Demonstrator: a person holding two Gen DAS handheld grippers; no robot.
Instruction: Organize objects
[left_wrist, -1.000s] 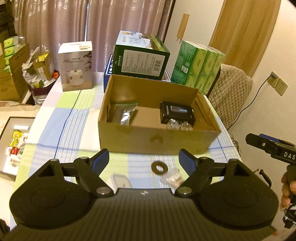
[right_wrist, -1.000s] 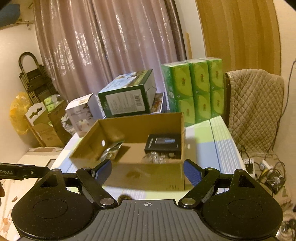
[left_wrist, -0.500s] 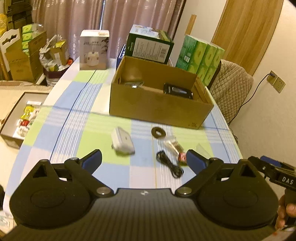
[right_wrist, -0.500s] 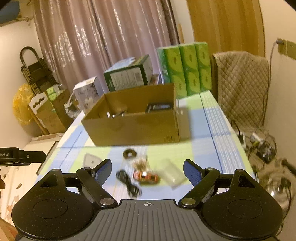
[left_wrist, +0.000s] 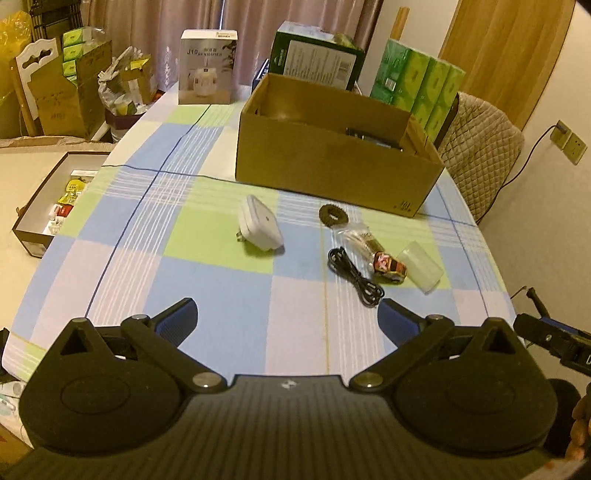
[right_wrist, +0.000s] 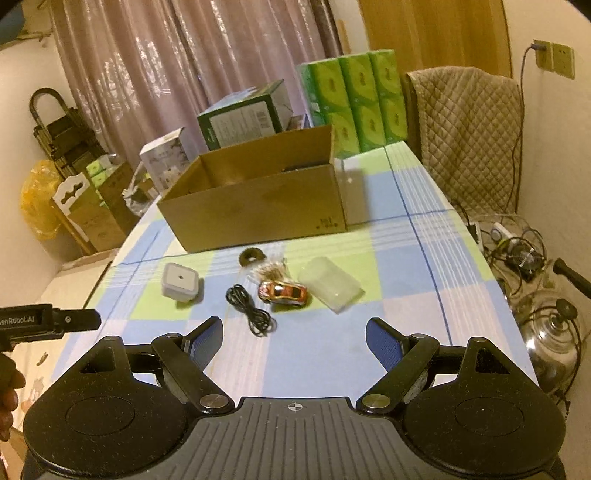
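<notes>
- Holding the left gripper (left_wrist: 286, 314) above the near edge of the checked tablecloth (left_wrist: 221, 288), jaws spread wide with nothing between them; the right gripper (right_wrist: 293, 332) is hanging likewise, jaws wide and empty. Judgement: both are standing off to survey the loose items.
- Lying just ahead of the right jaws, slightly left of centre, is the coiled black cable (right_wrist: 251, 308); in the left view it (left_wrist: 356, 275) is sitting just beyond the right-hand fingertip.
- Sitting just beyond the cable are the toy car (right_wrist: 282, 291) and, to its right, the translucent plastic case (right_wrist: 328, 282); a small clear bag (right_wrist: 271, 271) and a dark ring (right_wrist: 251, 256) are lying farther out.
- Resting ahead-left of the right jaws, apart from the cluster, is the white plug adapter (right_wrist: 181, 282).
- Standing farthest out, behind all of these, is the open cardboard box (right_wrist: 258, 206), already holding some items; judgement: it is serving as the collection bin, so the loose things are awaiting transfer.
</notes>
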